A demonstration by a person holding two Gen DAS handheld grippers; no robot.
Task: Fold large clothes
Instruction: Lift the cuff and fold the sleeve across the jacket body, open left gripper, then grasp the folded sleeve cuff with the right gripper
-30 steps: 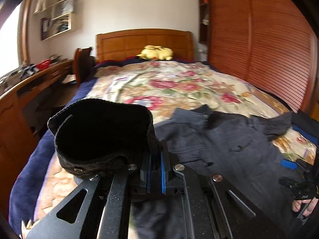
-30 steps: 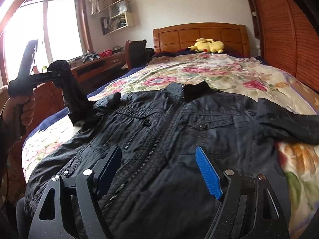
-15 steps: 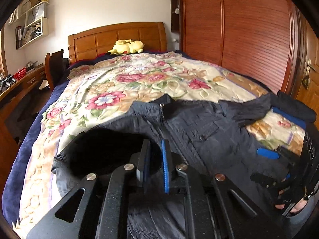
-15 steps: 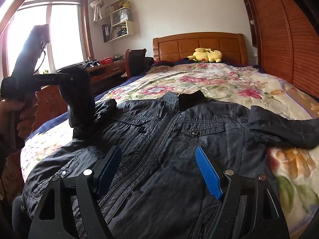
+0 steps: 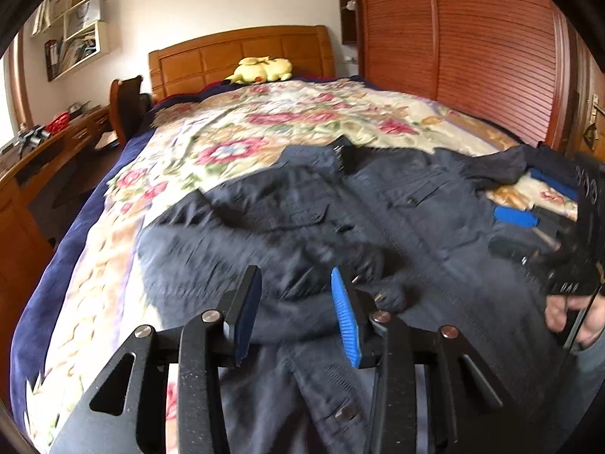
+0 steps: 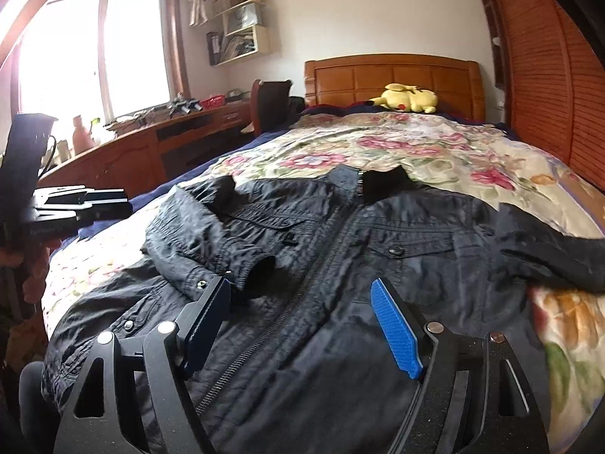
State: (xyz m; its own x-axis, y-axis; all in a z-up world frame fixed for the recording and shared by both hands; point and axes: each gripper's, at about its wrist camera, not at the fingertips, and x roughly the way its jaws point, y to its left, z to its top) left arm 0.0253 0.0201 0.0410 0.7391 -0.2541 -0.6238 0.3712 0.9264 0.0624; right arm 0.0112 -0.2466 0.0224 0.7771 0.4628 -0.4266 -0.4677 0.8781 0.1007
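A dark navy jacket (image 5: 416,196) (image 6: 397,227) lies front up, zipped, on the floral bedspread (image 5: 302,121). One sleeve (image 6: 211,234) is folded across its chest, with the cuff (image 6: 259,266) (image 5: 378,265) near the zipper. The other sleeve (image 6: 548,253) stretches out to the right. My left gripper (image 5: 297,302) (image 6: 113,204) hovers beside the jacket's left edge with its jaws opening. Nothing is pressed between its pads. My right gripper (image 6: 302,321) (image 5: 533,198) stands wide open over the jacket's lower front, holding nothing.
A yellow plush toy (image 6: 408,98) rests by the wooden headboard (image 6: 393,75). A wooden desk (image 6: 151,140) and a chair (image 6: 270,102) stand along the bed's left side under the window. Slatted wardrobe doors (image 5: 472,56) line the right side.
My left gripper brought the sleeve down onto the jacket's chest, opened, let it go and drew back to the left. The right gripper stayed where it was, open.
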